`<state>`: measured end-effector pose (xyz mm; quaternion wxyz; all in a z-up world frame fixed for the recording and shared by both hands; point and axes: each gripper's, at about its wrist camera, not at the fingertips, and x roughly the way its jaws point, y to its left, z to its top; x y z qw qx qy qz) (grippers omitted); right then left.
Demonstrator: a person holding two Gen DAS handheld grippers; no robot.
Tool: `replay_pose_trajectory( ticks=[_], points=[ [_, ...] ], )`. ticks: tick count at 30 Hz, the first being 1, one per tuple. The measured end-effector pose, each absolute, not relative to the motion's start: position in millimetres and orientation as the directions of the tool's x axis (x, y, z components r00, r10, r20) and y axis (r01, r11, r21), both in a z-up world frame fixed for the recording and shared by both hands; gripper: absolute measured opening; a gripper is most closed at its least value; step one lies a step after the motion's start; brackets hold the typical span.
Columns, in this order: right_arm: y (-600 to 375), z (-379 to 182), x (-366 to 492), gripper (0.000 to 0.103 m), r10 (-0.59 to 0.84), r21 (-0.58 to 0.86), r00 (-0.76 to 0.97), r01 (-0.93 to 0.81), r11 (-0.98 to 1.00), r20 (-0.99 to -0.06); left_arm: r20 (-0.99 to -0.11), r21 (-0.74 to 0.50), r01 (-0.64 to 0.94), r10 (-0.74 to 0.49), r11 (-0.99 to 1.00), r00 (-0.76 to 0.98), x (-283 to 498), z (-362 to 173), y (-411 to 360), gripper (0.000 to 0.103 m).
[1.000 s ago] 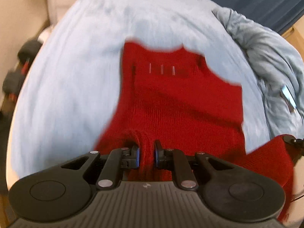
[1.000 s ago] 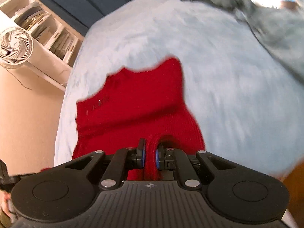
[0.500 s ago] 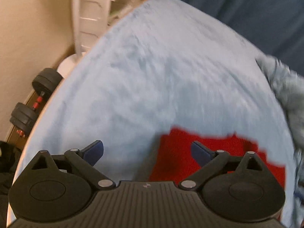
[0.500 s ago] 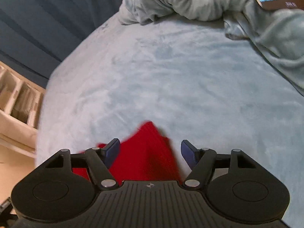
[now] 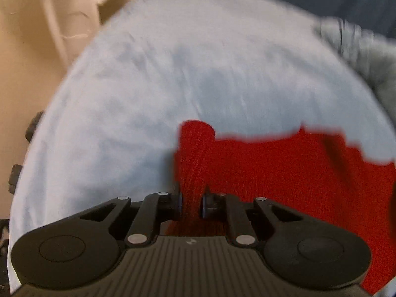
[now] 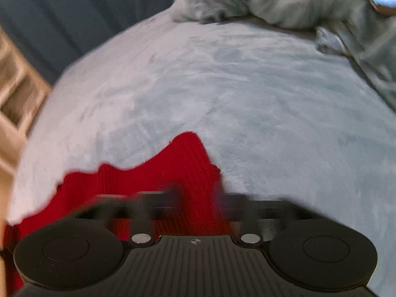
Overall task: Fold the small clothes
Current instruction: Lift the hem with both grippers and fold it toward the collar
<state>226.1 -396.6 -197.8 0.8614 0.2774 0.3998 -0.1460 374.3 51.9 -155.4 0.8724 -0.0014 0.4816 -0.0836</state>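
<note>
A red knitted garment (image 5: 292, 170) lies on the light blue bedspread (image 5: 198, 69). My left gripper (image 5: 191, 199) is shut on a bunched fold at the garment's left edge, and the fold rises between the fingers. In the right wrist view the garment (image 6: 173, 170) fills the lower middle. My right gripper (image 6: 198, 194) is blurred by motion, its fingers close together around the garment's right corner, and I cannot tell how firmly they hold it.
A crumpled grey-blue blanket (image 6: 297, 5) lies at the far right of the bed, also in the left wrist view (image 5: 366, 57). A shelf unit (image 6: 14, 91) and a beige wall (image 5: 29, 49) stand to the left. Dark weights (image 5: 17, 173) sit beside the bed.
Both grippers let go of the garment and opened half a second ago. Now the left has shut on the garment's left edge again, and the right fingers have come together over its right corner.
</note>
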Motion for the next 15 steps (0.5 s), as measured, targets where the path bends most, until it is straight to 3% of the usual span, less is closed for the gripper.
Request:
replay_pose_trajectory(
  ticks=[4, 7, 9, 12, 15],
  points=[
    [-390.6, -153.6, 204.3, 0.01, -0.045, 0.374, 0.735, 0.396, 0.839, -0.677, -0.768, -0.29, 0.097, -0.291, 0.952, 0.57, 359.1, -114.3, 97.6, 0.014],
    [-398.0, -119.1, 185.8, 0.01, -0.037, 0.426, 0.808, 0.348, 0.835, -0.587, -0.736, -0.322, 0.077, -0.301, 0.943, 0.606, 356.9, -101.1, 114.4, 0.014],
    [-406.5, -113.3, 185.1, 0.01, -0.052, 0.435, 0.815, 0.361, 0.825, -0.577, -0.758, -0.339, 0.026, -0.289, 0.94, 0.585, 369.7, -111.9, 121.2, 0.014],
    [-419.3, -141.8, 202.3, 0.01, -0.05, 0.43, 0.747, 0.435, 0.791, -0.663, -0.833, -0.349, -0.062, -0.28, 0.935, 0.477, 396.5, -157.3, 122.3, 0.015],
    [-419.0, -196.8, 224.5, 0.01, -0.031, 0.368, 0.607, 0.52, 0.771, -0.794, -0.895, -0.215, -0.069, -0.168, 0.974, 0.414, 415.3, -202.4, 108.8, 0.023]
  ],
)
